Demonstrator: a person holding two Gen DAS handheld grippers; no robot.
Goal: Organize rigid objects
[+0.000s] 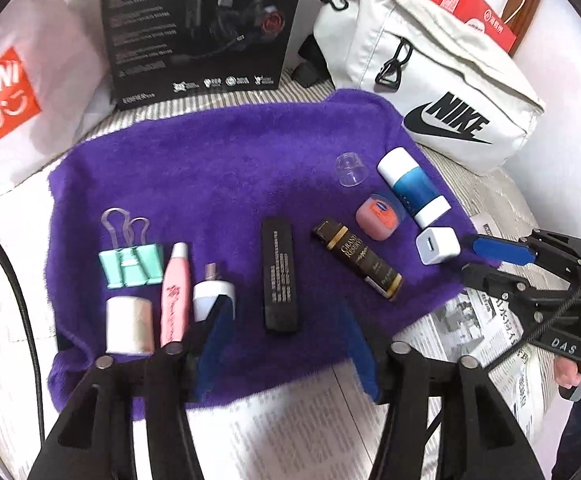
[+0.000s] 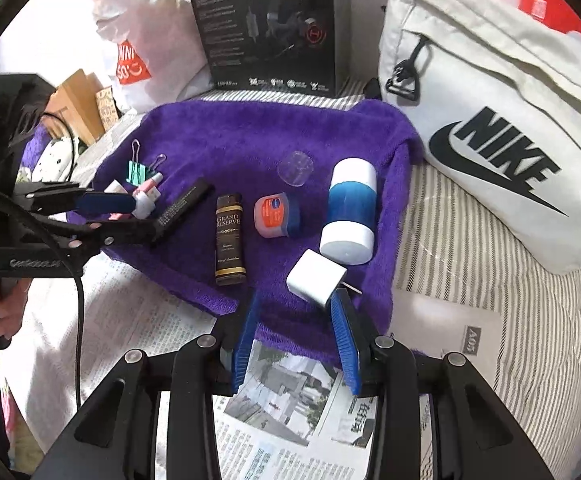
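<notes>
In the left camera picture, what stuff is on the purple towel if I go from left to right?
Green binder clip → pink tube → small white bottle → black bar → brown Grand Reserve tube → orange-lidded jar → white charger plug.

Small rigid items on a purple towel (image 1: 218,160): teal binder clip (image 1: 130,266), black tube (image 1: 280,276), white charger (image 1: 436,245), blue-white bottle (image 1: 412,186).
</notes>
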